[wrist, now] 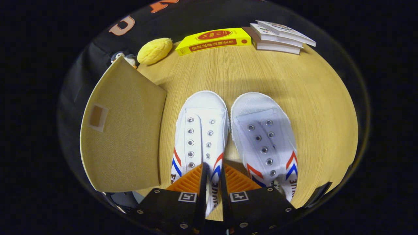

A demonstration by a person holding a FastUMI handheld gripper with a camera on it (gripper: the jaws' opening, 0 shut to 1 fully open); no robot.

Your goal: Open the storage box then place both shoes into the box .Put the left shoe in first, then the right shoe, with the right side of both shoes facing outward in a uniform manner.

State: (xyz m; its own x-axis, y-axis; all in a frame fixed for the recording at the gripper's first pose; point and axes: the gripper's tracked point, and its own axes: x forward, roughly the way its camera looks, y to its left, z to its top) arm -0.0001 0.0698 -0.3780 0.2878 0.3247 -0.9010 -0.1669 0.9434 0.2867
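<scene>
Your gripper (212, 169) has its fingers drawn narrow, pinching the right sidewall of the white canvas left shoe (199, 137) with red and blue chevrons. Its matching right shoe (264, 140) lies just beside it on the round wooden table (310, 98). The tan fabric storage box (124, 130) sits close on the left shoe's other side; you seem to be taking the left shoe first, so next lift it into the box, right side outward.

bright overhead light, sharp centre, strong fisheye bending at edges.

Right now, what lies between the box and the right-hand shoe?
The other white shoe, in the gripper view; the gripper is nipping its side wall. Box beside it, right-hand shoe beyond.
</scene>
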